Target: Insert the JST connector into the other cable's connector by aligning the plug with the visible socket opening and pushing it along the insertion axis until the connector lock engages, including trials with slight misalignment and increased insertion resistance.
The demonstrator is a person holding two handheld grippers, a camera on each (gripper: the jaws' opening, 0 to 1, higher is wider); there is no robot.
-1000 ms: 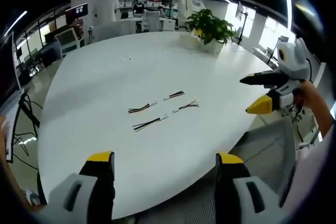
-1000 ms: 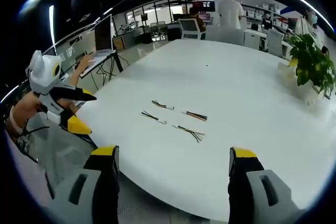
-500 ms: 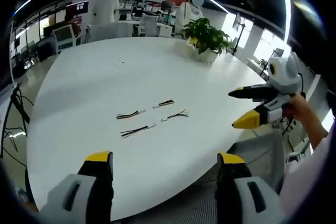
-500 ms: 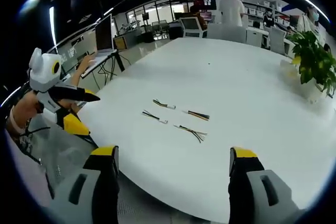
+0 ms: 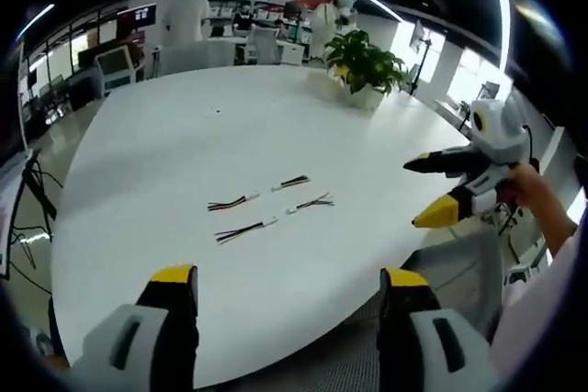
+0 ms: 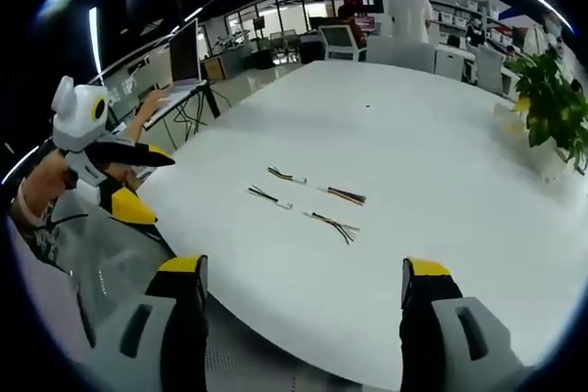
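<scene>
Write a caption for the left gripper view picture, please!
Both open grippers, left and right, wait at the white table edge before four short cables.

Both views face the table point(image 5: 165, 135) from its near edge; cables point(image 6: 312, 204) shared.

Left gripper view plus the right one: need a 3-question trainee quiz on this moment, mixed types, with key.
1. True or false: the left hand-held gripper is shut on a cable.
2. How many short cable pieces lie on the white table?
3. Multiple choice: the potted plant stands
A. beside the cables
B. near the table's far edge
C. on the floor

Key:
1. False. Its jaws stand apart with nothing between them, as do those of the right hand-held gripper.
2. Four, in a loose cluster.
3. B
</scene>
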